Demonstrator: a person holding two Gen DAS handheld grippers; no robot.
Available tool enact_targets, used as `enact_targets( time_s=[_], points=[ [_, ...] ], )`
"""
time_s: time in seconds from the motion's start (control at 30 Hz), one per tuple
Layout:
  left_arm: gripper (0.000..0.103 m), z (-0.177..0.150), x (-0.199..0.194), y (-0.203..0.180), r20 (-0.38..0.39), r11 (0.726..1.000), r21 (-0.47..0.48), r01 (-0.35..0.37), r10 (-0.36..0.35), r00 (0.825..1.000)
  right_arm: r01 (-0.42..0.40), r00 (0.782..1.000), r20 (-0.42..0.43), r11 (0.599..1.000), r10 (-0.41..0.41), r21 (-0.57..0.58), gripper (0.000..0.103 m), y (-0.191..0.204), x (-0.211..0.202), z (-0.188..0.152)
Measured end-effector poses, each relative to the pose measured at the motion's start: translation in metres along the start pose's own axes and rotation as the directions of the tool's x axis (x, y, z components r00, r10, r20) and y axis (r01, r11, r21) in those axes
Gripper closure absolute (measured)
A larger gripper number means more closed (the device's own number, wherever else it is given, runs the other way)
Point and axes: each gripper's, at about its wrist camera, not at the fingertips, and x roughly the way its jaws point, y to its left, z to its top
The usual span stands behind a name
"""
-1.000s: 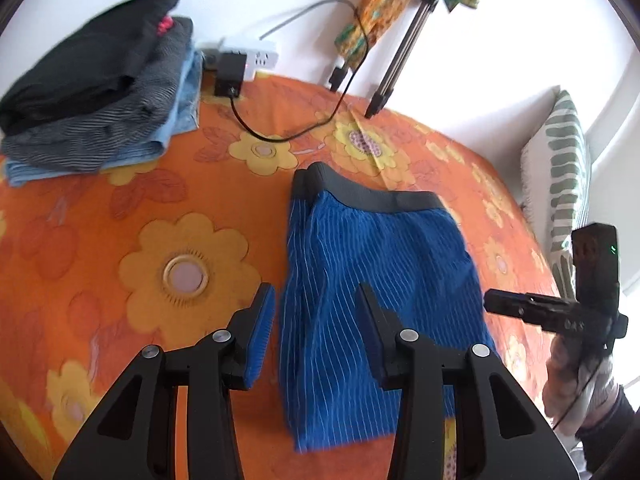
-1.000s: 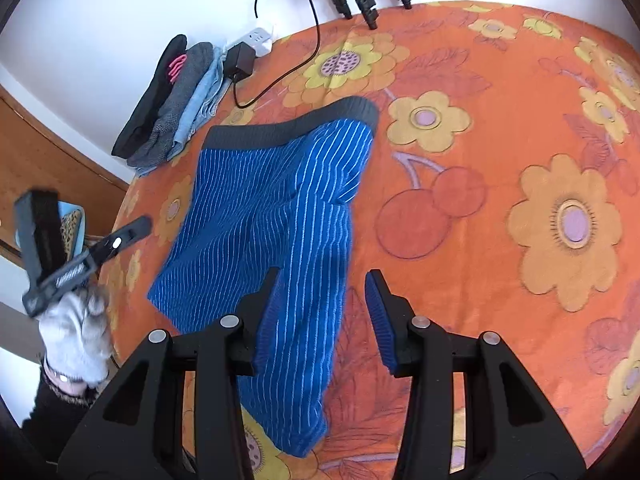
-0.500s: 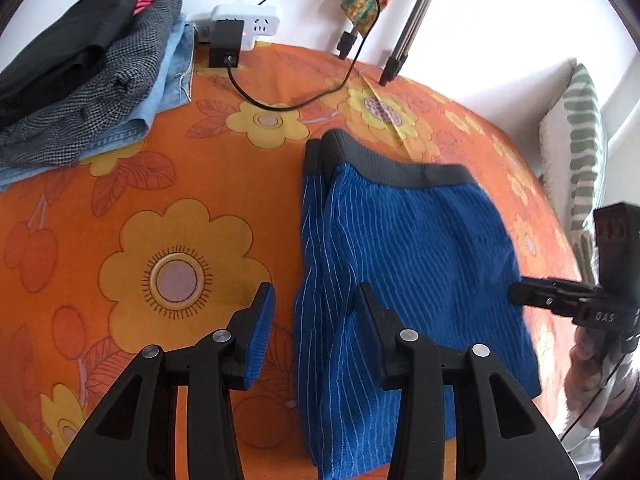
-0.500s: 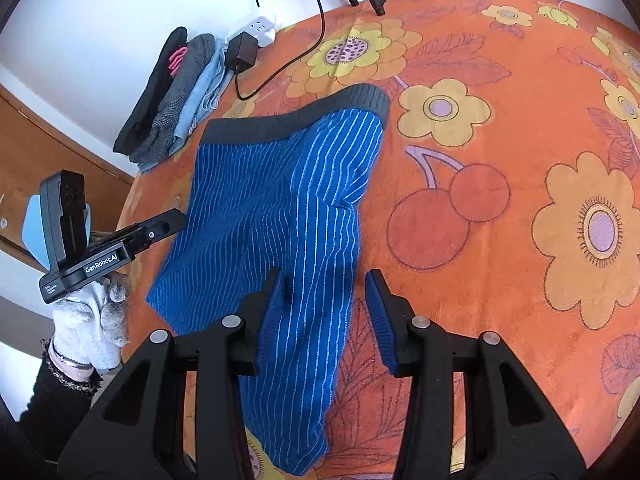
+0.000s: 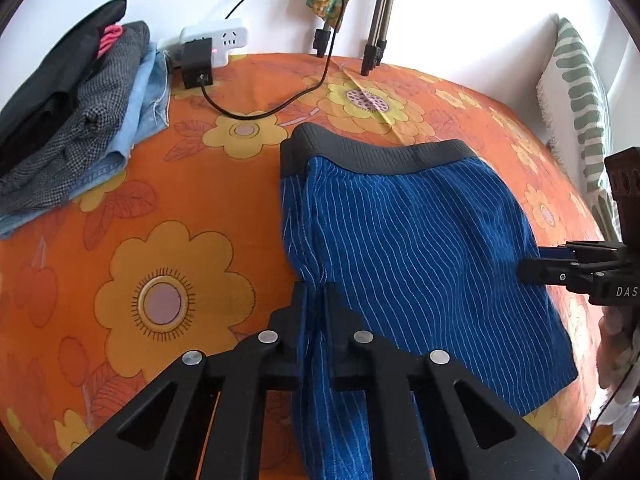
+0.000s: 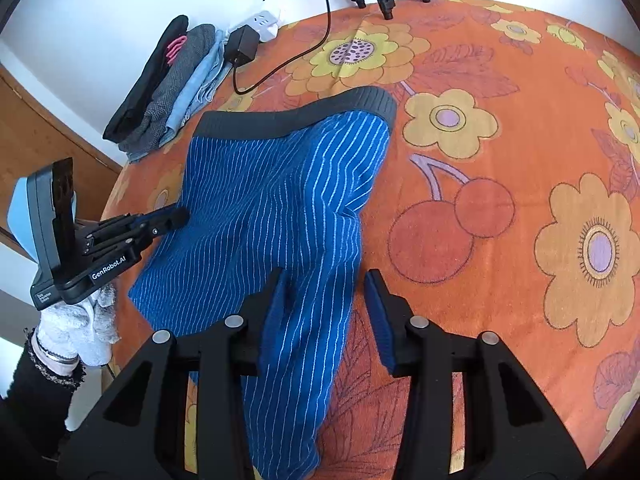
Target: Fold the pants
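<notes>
On the orange flowered bedspread [image 5: 168, 216] lay the blue pinstriped pants [image 5: 420, 248], spread flat near the middle with the dark waistband [image 5: 384, 156] at the far end. Along their left edge the left claw [image 5: 316, 300] was pinched together on a gathered fold of the blue cloth. Over the pants' right-hand edge the right claw [image 6: 324, 300] stood with its fingers apart, one blue pad [image 6: 276, 312] over the fabric and the other beside it above the bedspread. Far to the left sat a pile of folded clothes [image 5: 68, 120], with a white power strip [image 5: 218, 40] and black charger [image 5: 196, 62] just beside it.
</notes>
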Motion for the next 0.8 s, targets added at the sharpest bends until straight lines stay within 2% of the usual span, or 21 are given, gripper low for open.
enact_targets(
  time_s=[0.2,0.27,0.47,0.53,0.7,0.8],
  points=[
    [0.099,-0.002,-0.001,0.004,0.016,0.998,-0.055,0.035,-0.034,0.999,-0.027,1.000,0.007,1.000,0.026,0.009,0.075,-0.005,0.001,0.000],
    [0.099,-0.002,-0.001,0.005,0.022,0.996,-0.072,0.044,-0.043,0.999,-0.052,0.999,0.006,0.998,0.051,0.028,0.083,-0.009,0.002,-0.001],
    [0.099,-0.005,-0.004,0.013,0.048,0.981,-0.157,0.118,-0.112,0.993,-0.136,0.991,0.016,0.986,0.135,0.101,0.093,-0.021,0.005,-0.002],
    [0.099,-0.006,-0.008,0.016,0.064,0.972,-0.183,0.144,-0.135,0.989,-0.197,0.980,0.023,0.971,0.195,0.138,0.096,-0.028,0.005,-0.004],
    [0.099,-0.005,-0.028,0.024,0.136,0.946,-0.234,0.225,-0.198,0.971,-0.296,0.954,0.109,0.940,0.280,0.172,0.096,-0.035,-0.014,-0.008],
    [0.099,-0.003,-0.037,0.025,0.167,0.935,-0.242,0.259,-0.223,0.960,-0.310,0.946,0.153,0.937,0.286,0.162,0.097,-0.035,-0.026,-0.006]
  ],
)
